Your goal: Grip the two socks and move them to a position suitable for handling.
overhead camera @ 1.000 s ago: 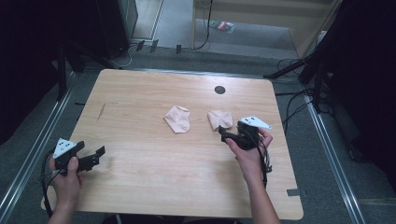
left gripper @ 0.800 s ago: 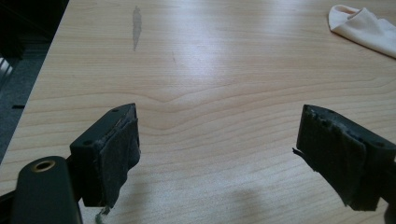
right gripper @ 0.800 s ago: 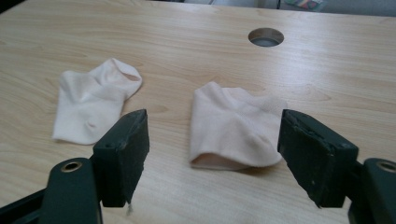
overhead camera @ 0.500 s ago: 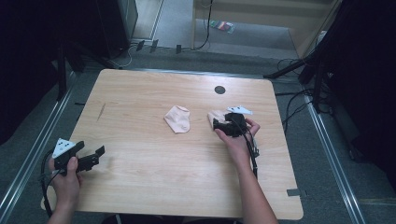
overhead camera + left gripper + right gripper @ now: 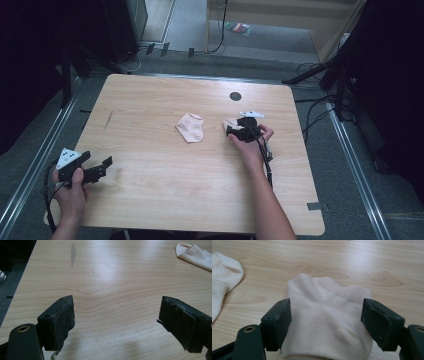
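Observation:
Two pale pink socks lie near the middle of the wooden table (image 5: 165,195). The left sock (image 5: 190,127) (image 5: 222,275) (image 5: 193,253) lies flat and alone. My right gripper (image 5: 231,129) (image 5: 325,323) stands open over the right sock (image 5: 229,123) (image 5: 327,322), whose bunched fabric sits between the two jaws; the pads are beside it and not pressed in. Near the table's front left edge my left gripper (image 5: 103,165) (image 5: 117,325) is held open with only bare wood between its jaws.
A dark round grommet hole (image 5: 235,96) sits near the table's far edge. A grey smear (image 5: 108,118) (image 5: 73,253) marks the wood at the left. Cables (image 5: 320,107) and dark stands surround the table on the floor; metal rails (image 5: 350,145) run along both sides.
My right gripper has moved left and forward onto the right sock, which now lies between its jaws. The left gripper has stayed in place.

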